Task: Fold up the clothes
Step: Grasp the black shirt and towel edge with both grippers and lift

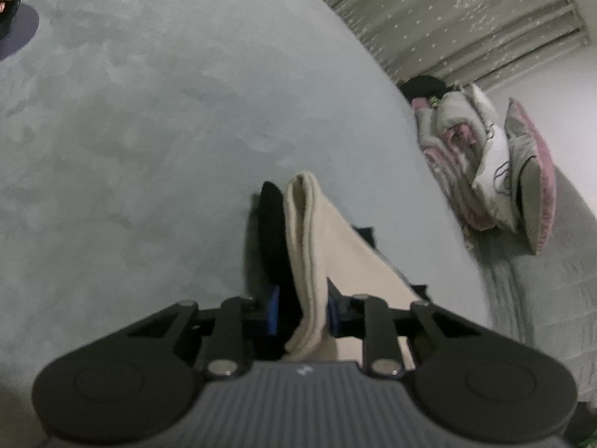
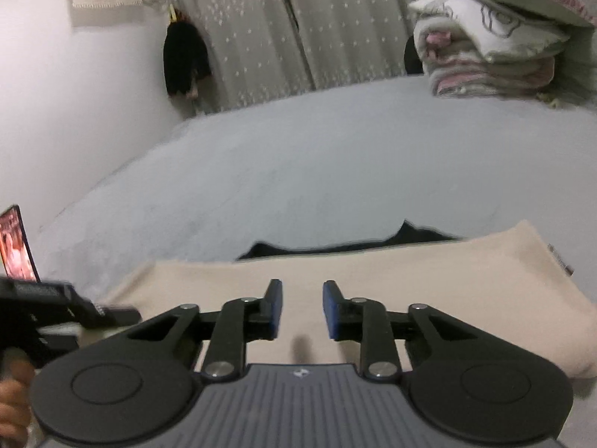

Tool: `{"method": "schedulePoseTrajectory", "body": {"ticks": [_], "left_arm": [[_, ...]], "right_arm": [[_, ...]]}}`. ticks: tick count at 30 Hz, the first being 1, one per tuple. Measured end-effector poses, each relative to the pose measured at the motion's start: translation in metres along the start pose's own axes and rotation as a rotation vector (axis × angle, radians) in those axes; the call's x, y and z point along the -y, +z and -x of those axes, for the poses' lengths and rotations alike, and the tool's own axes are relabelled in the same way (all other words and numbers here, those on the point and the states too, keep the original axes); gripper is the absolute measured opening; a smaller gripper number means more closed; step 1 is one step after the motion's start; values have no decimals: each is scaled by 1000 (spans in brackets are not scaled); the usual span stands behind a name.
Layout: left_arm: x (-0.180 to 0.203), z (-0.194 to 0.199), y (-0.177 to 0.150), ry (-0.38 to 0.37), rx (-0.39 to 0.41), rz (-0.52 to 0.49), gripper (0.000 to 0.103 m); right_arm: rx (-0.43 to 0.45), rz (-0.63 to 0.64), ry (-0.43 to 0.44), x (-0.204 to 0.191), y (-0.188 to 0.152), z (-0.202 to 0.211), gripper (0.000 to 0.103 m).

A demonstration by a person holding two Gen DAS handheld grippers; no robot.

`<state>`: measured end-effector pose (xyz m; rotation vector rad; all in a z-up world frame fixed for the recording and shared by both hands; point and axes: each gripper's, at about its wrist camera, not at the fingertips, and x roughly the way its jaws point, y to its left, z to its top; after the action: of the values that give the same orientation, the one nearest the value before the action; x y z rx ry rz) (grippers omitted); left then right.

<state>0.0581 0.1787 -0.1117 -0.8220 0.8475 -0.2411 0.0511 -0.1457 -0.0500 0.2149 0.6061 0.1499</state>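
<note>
Left tool point(image 1: 302, 311) pinches unmarked cream garment point(image 1: 317, 231).

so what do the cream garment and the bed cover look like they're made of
Cream garment: looks like a soft, matte knit or fleece, thick enough that its folded edge forms rounded rolls where the left gripper pinches it; the exact fibre is unclear.
Bed cover: seems a plush, short-pile fabric such as velvet or microfleece, grey-blue, with patchy brush marks across its surface.
</note>
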Motion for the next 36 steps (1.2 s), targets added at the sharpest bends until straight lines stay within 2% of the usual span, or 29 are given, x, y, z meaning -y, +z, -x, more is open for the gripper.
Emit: {"method": "schedulePoseTrajectory", "body": {"ticks": [2,5,10,15,22,28,31,33,36], "left_arm": [[8,6,0,-15,15,-6,21],[23,14,1,-38,32,-20,20],[52,22,-1,-74,57,-43,19],[84,22,-6,-115,78,-59,19],[127,3,-25,-149,76,-95,19],[158,-21,-44,-165,56,-142,19],[171,-38,-55,-156,34,-175,19],[176,-51,-62,-143,13,-196,19],[181,-66,-72,-118,-7,-226,21]], "right_arm": [[-29,-12,-12,4,-4,-9,22],[-119,0,-20,5,-11,-29,21],[-151,-33,15,21,-6,-34,22],[-153,-197,103,46,1,-28,21],[-138,-514,283,97,6,-15,22],[-88,-724,389,135,9,-6,36],[-60,-844,458,153,7,-7,47],[-57,-918,497,164,2,-11,59],[-66,-990,538,177,-3,-20,61]]}}
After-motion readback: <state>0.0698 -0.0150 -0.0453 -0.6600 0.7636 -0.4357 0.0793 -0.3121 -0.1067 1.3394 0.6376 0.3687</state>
